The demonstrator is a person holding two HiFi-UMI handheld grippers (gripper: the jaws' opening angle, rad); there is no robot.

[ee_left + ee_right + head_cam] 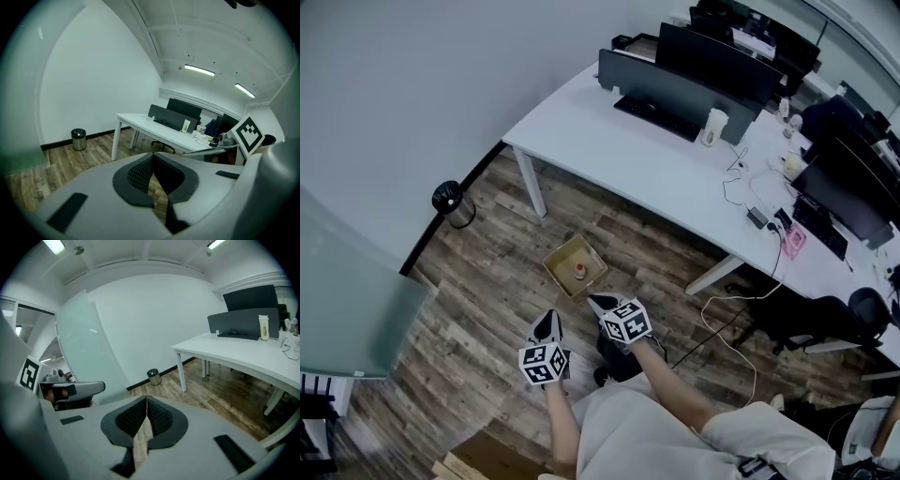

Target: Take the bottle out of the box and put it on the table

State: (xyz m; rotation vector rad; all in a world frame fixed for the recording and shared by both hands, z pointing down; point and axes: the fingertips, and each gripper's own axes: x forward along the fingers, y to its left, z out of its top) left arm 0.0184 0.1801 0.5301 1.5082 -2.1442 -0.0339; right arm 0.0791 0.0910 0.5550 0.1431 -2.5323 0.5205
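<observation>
Bright even light, fisheye-warped dark edges

The floor (487, 281) is of wooden planks, brown and grey. A plain pale wall (412, 75) runs along it, with a dark skirting at the bottom. A long white table (609, 150) stands on white legs. Along its far edge are a dark partition screen (661, 89) and black monitors (717, 56). A black waste bin (453, 203) stands by the wall, near the table's left end. A frosted glass panel (347, 300) is at the left. Two strip lights (200, 70) shine on the ceiling.
</observation>
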